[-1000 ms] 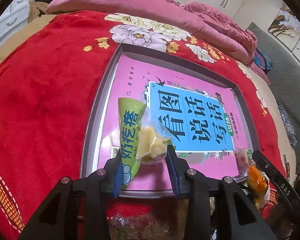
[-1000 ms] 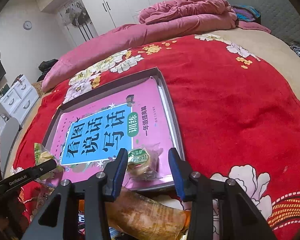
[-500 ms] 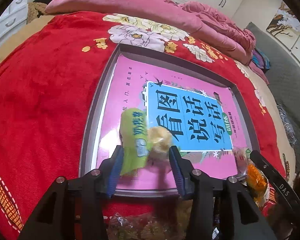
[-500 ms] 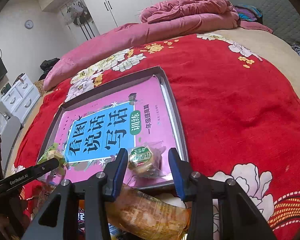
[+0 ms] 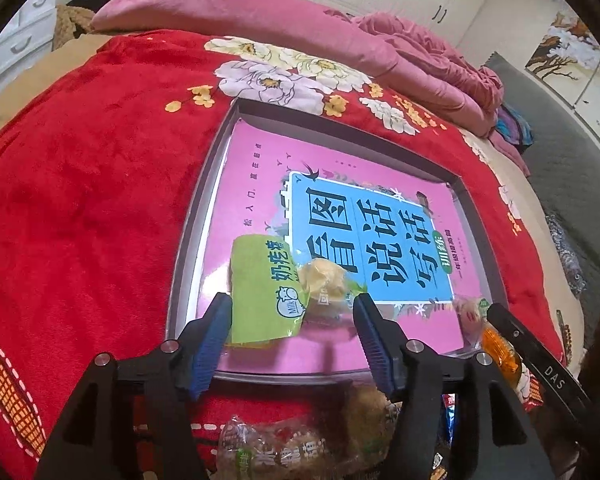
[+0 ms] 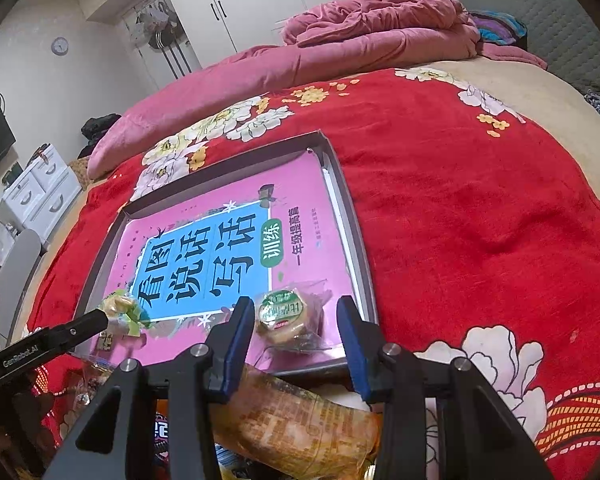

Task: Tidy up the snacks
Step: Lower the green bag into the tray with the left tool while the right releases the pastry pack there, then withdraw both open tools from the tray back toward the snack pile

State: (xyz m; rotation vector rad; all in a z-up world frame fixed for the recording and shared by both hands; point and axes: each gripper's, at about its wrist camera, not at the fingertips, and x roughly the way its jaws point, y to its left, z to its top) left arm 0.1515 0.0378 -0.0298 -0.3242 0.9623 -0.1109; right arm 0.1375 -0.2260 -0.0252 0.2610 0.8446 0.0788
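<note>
A grey tray (image 5: 188,248) lies on the red flowered blanket (image 5: 80,200) with a pink and blue book (image 5: 360,236) inside it. The green milk-candy packet (image 5: 264,300) lies on the book's near left corner between the fingers of my left gripper (image 5: 292,320). Its jaws are opening; the right pad stands clear of the packet. Over the tray's (image 6: 348,216) near right corner, my right gripper (image 6: 292,320) is shut on a round cake (image 6: 284,312) in a clear wrapper. That cake rests low on the book (image 6: 204,256).
More snack packets are heaped on the blanket just below the tray's near rim, among them a clear bag (image 5: 292,448) and a long orange packet (image 6: 300,416). A pink quilt (image 5: 240,16) lies along the far side of the bed. White drawers (image 6: 40,184) stand left.
My left gripper's jaws have widened, and the green packet has tipped from upright between the pads down onto the book. The right gripper and its cake have stayed put.
</note>
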